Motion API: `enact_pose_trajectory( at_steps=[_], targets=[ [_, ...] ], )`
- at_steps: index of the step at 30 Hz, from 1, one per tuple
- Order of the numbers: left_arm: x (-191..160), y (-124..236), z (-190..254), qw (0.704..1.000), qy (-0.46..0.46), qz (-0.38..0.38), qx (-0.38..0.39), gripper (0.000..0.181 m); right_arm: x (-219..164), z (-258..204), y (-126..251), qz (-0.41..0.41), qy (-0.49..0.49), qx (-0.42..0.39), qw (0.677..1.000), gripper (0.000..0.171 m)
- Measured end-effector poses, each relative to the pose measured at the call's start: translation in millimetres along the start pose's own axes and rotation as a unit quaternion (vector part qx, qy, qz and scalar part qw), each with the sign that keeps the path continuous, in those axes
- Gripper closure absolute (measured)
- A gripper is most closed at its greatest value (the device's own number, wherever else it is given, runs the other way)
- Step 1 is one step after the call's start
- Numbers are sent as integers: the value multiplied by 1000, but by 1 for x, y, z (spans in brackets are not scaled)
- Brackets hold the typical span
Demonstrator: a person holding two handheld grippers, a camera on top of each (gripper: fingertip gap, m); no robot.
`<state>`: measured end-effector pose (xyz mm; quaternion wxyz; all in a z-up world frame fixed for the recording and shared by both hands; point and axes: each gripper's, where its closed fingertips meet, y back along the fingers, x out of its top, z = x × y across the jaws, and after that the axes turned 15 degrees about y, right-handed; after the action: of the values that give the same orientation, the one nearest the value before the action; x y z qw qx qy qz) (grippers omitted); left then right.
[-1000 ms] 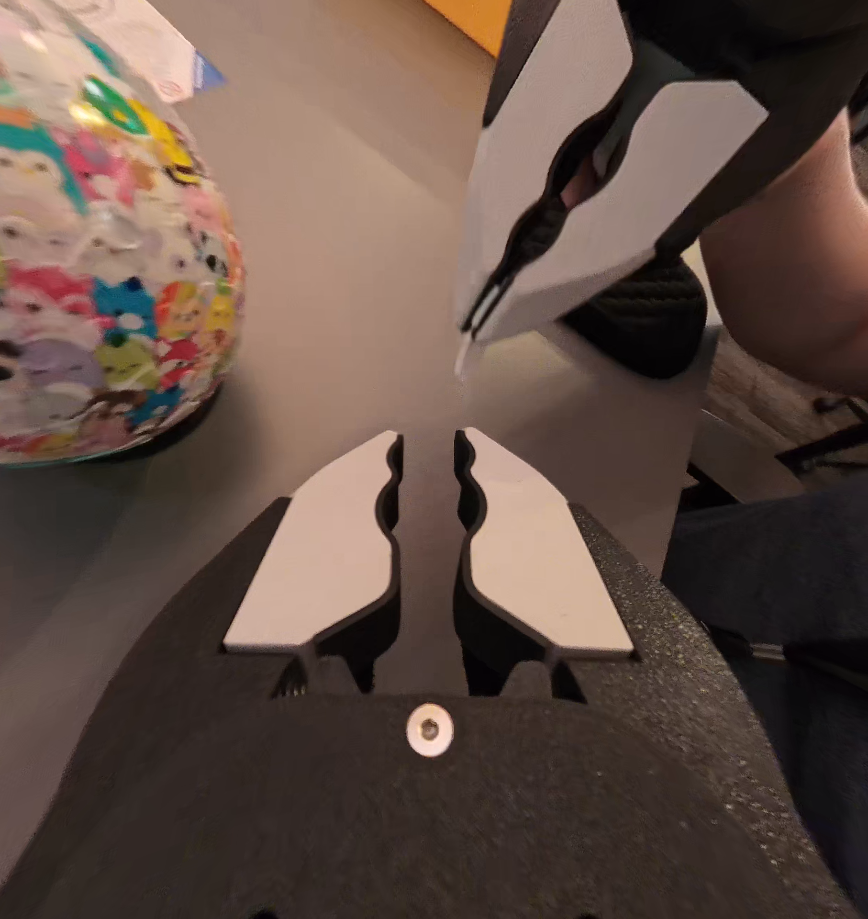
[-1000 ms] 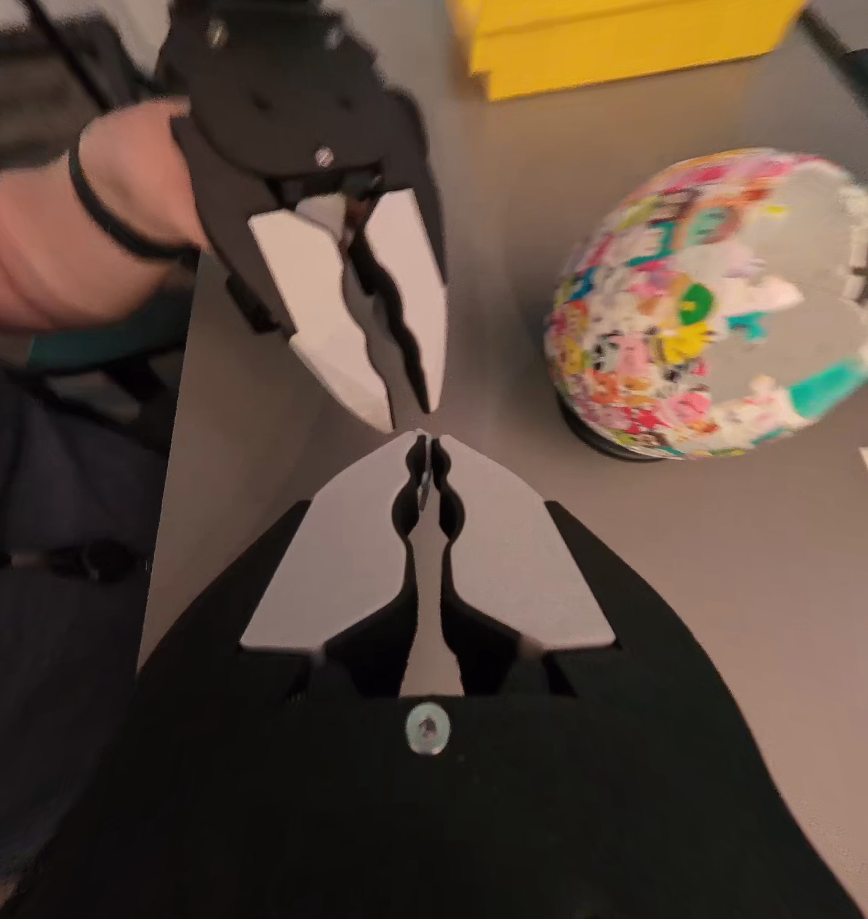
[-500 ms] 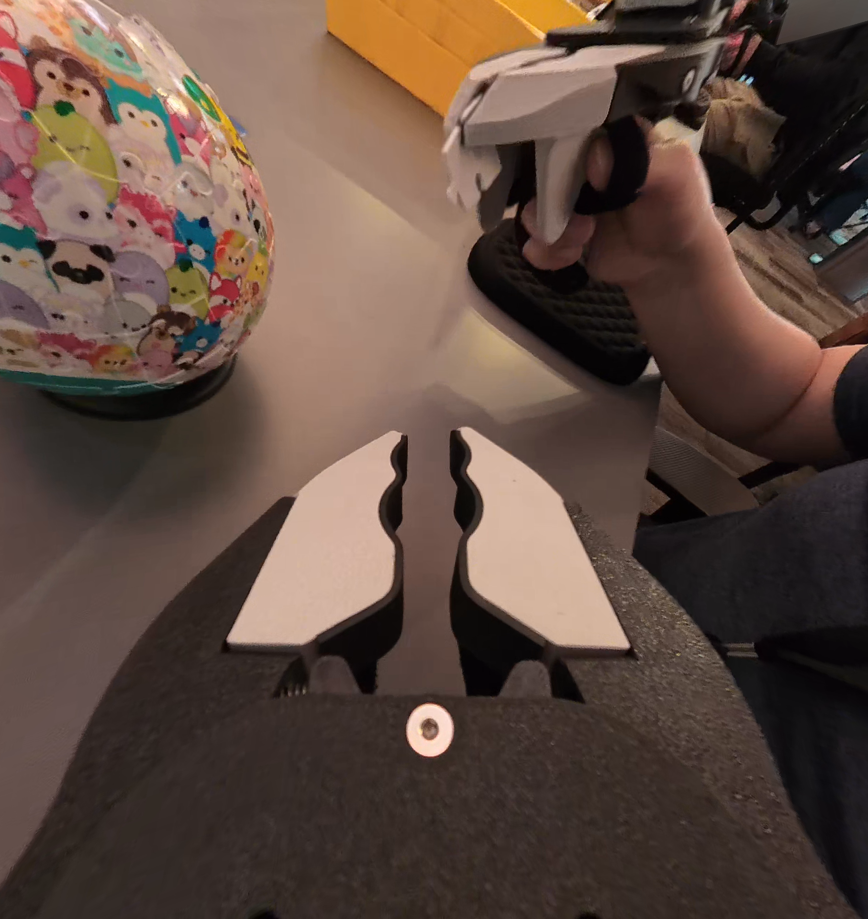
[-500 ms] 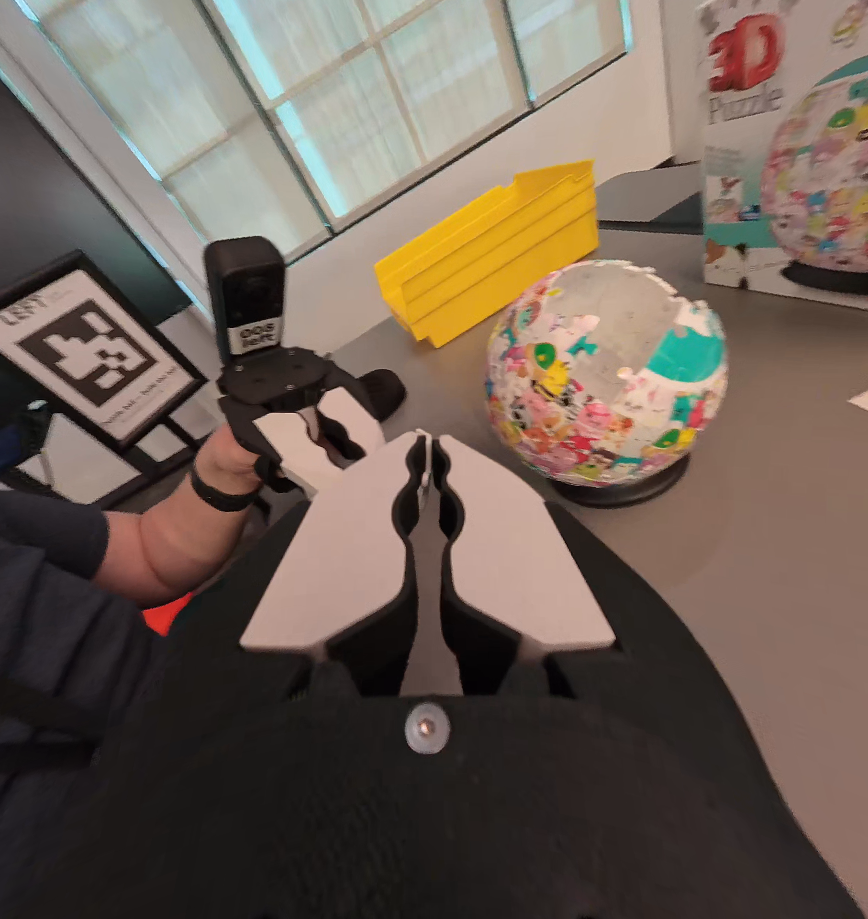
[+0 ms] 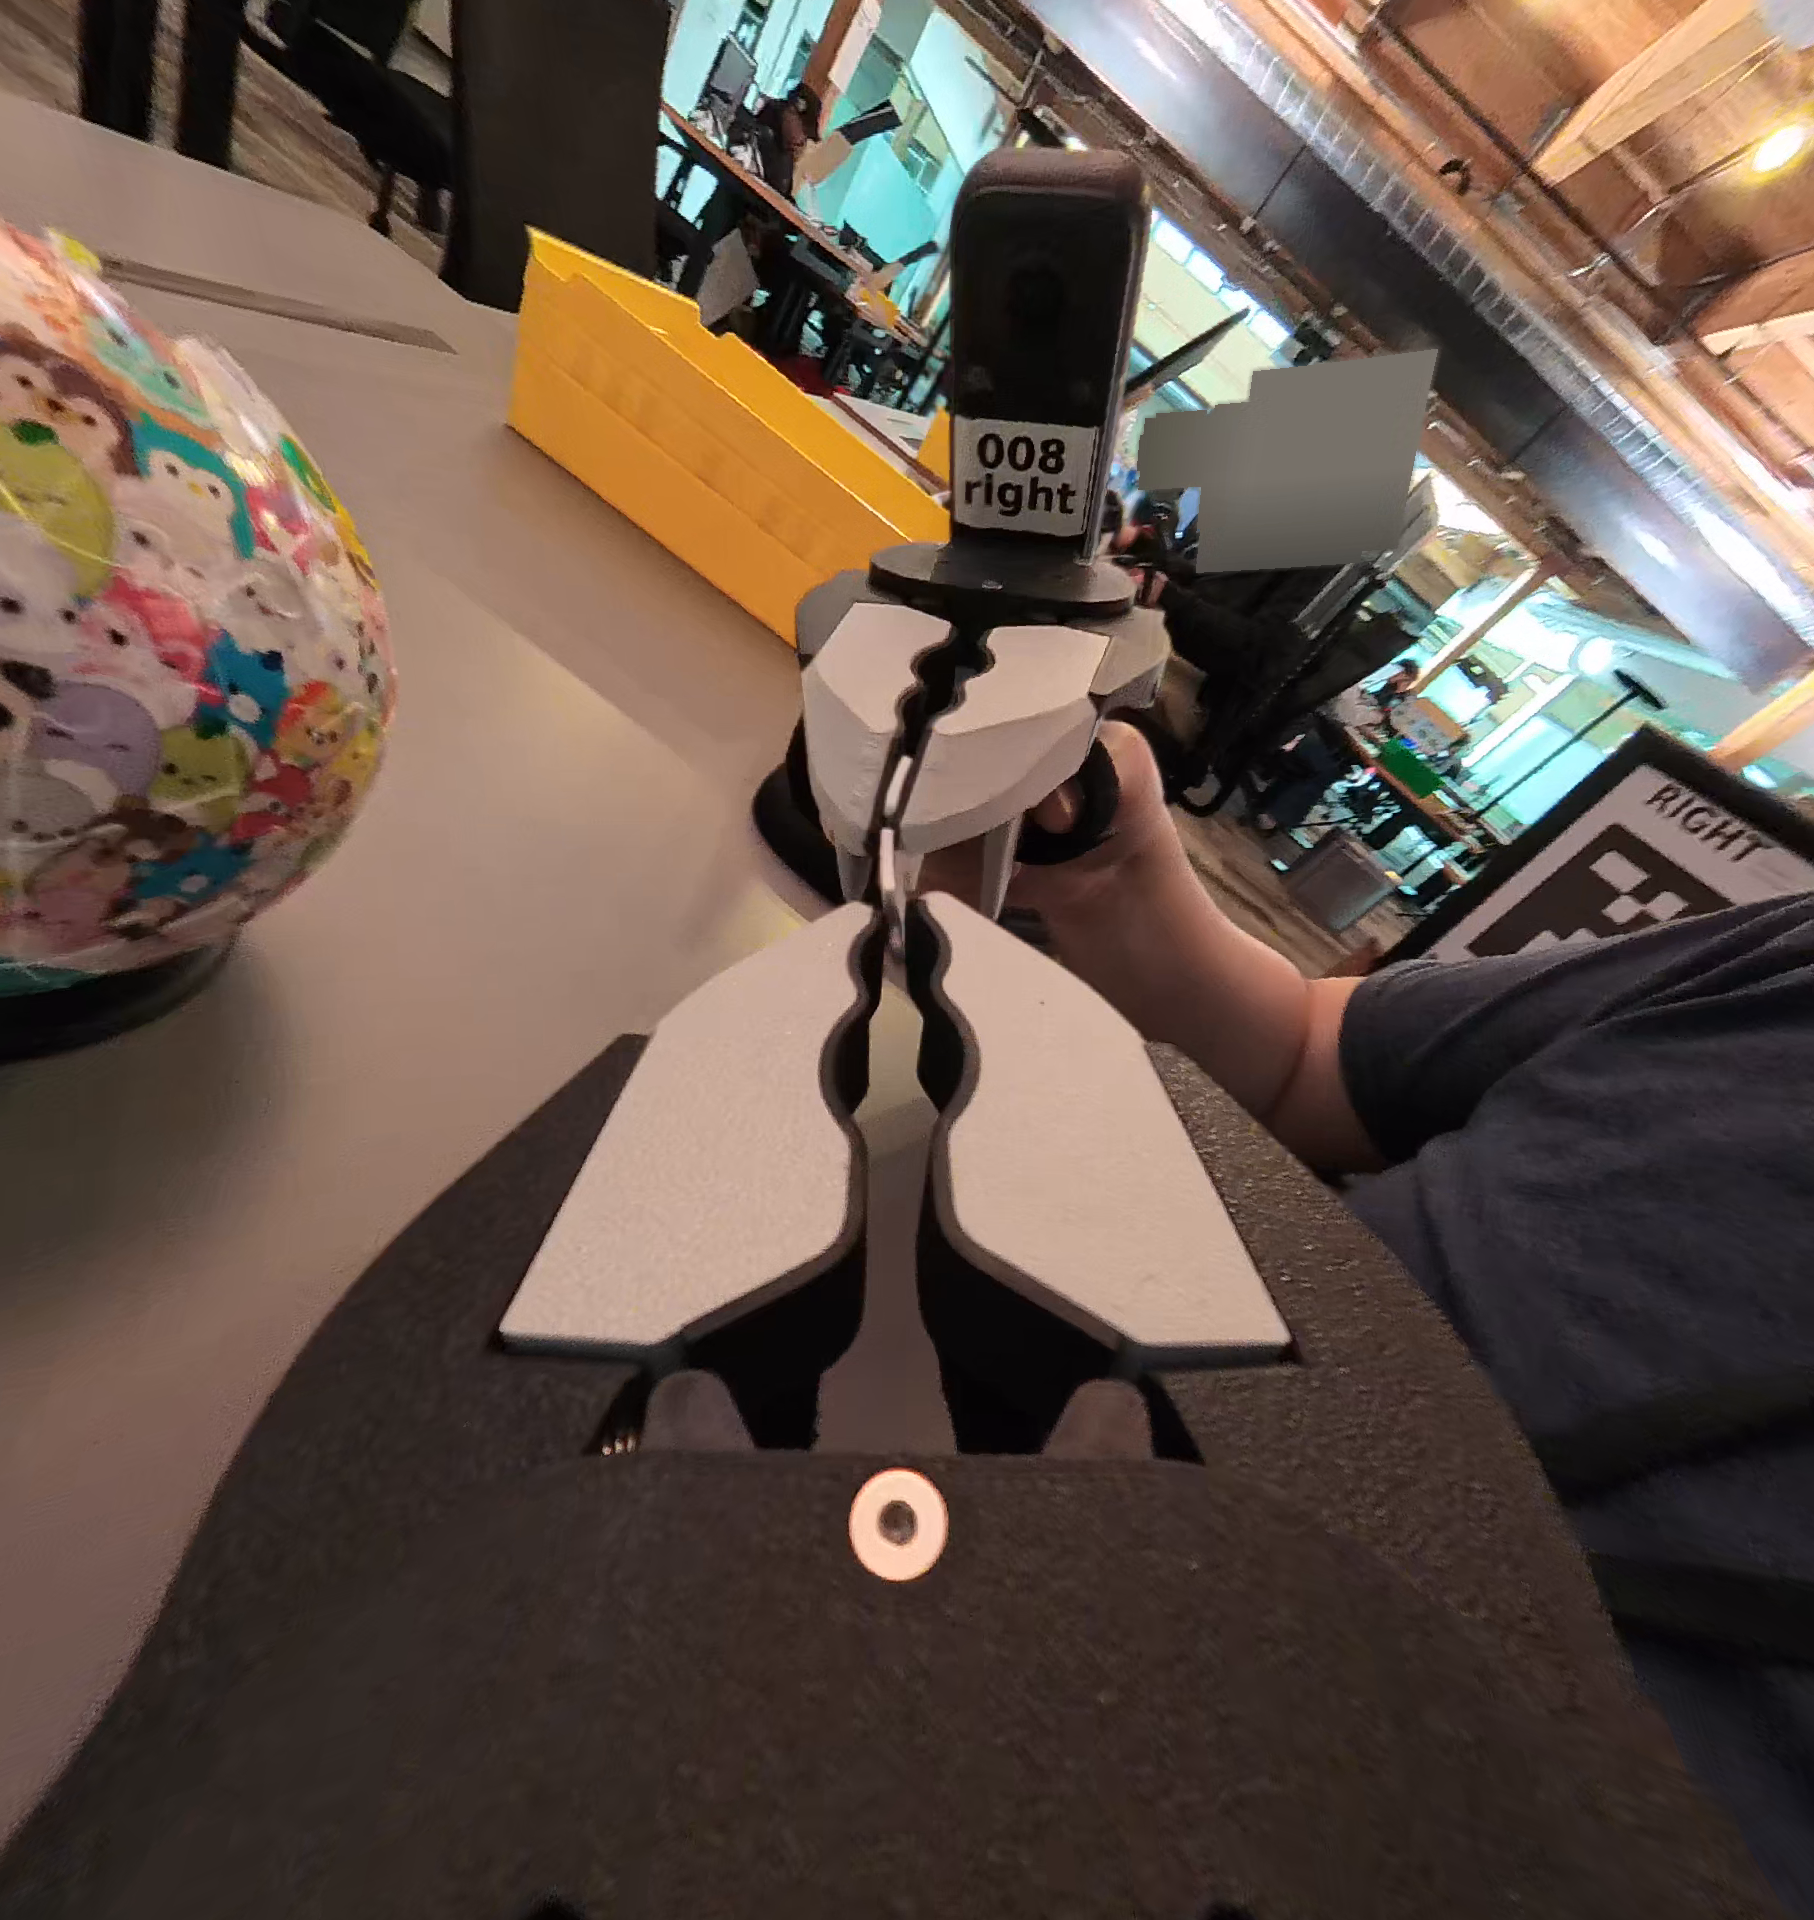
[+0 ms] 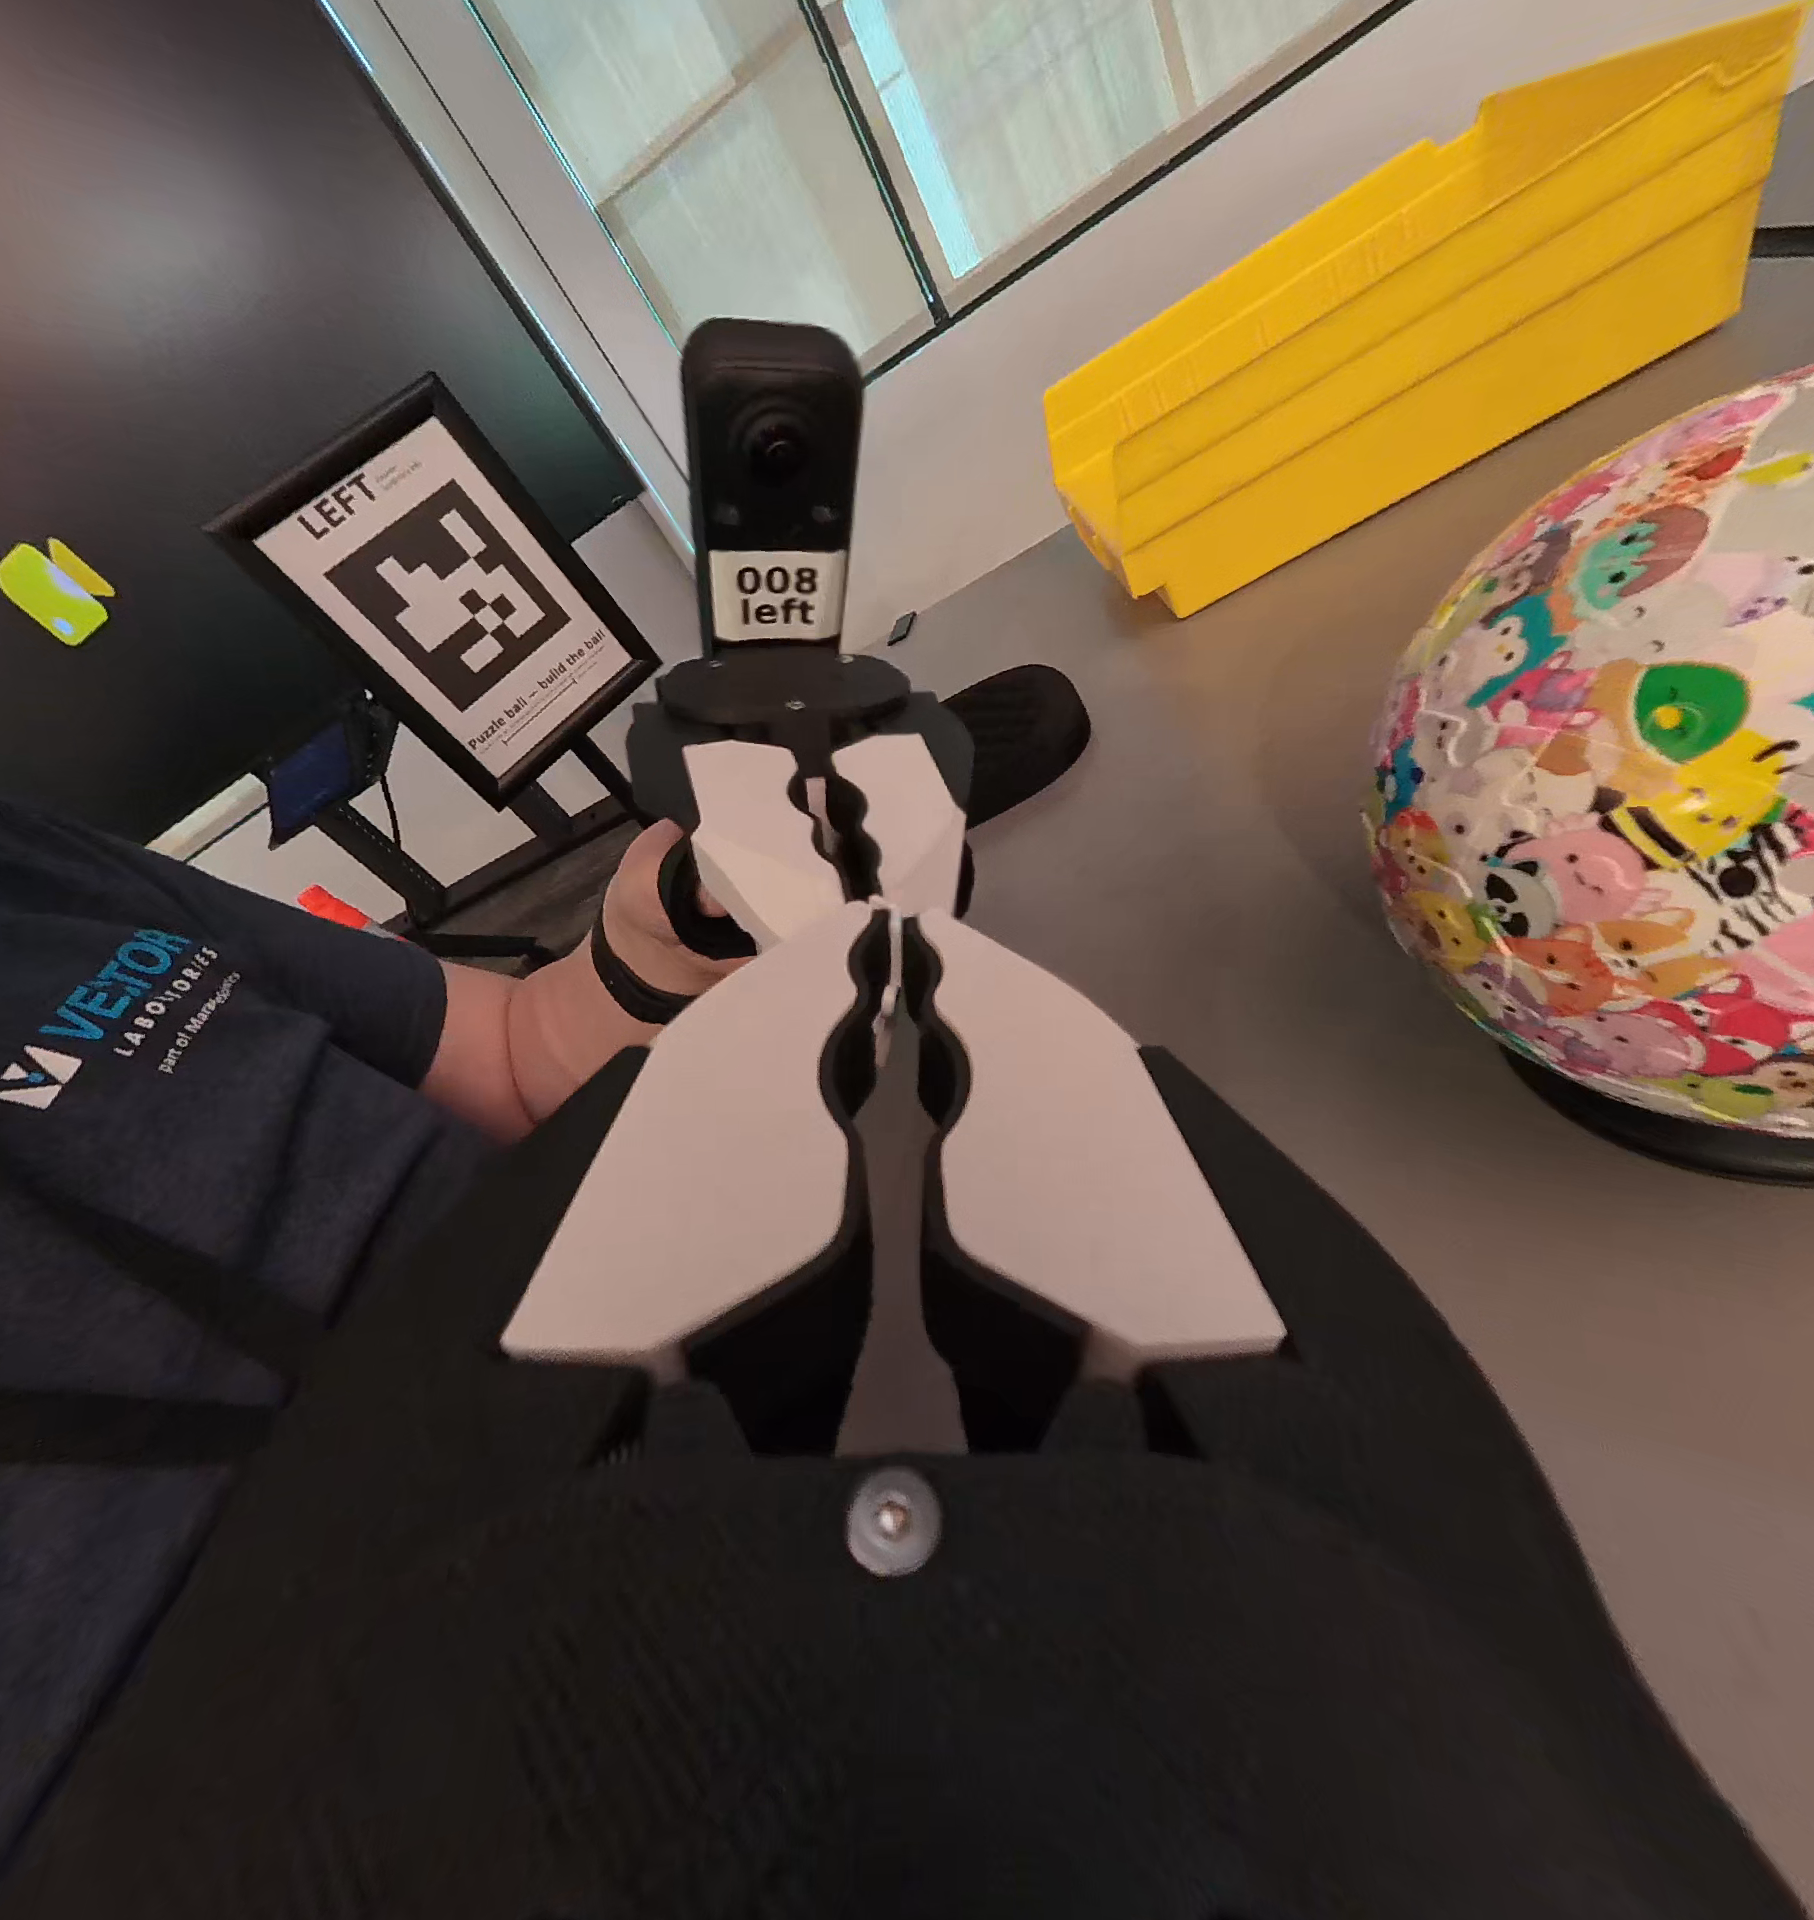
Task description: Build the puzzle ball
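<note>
Since half a second ago both grippers have swung tip to tip. They meet above the flat grey tabletop in a windowed workshop. The colourful cartoon-printed puzzle ball sits on its black stand right of the right gripper, near a yellow plastic bin. The left gripper and the right gripper both pinch one thin pale puzzle piece, seen edge-on only.

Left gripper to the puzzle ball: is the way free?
Probably yes. The puzzle ball stands off to the left gripper's left, with only bare table between. But it is tip to tip with the right gripper, which is shut on a white puzzle piece, so it must back off first.
</note>
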<state>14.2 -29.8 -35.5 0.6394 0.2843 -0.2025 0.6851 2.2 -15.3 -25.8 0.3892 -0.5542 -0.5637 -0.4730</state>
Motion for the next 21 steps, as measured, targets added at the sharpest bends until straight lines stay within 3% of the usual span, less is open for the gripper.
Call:
enact_pose_trajectory(
  at_steps=[7, 10, 12, 15, 21],
  targets=[
    [-4, -5, 4, 999, 33, -15, -33, 179, -2, -8, 6, -5, 46, 12, 999, 166],
    [-5, -3, 11, 997, 50, -23, -61, 179, 3, -10, 14, -13, 108, 13, 994, 141],
    [-4, 1, 15, 995, 58, -29, -72, 179, 8, -17, 27, -12, 202, 29, 979, 136],
    [-4, 7, 23, 991, 78, -48, -94, 179, 11, -23, 43, -32, 388, 16, 921, 136],
    [-7, 9, 29, 979, 149, -87, -111, 179, 15, -35, 33, -115, 662, -33, 740, 136]
  ],
)
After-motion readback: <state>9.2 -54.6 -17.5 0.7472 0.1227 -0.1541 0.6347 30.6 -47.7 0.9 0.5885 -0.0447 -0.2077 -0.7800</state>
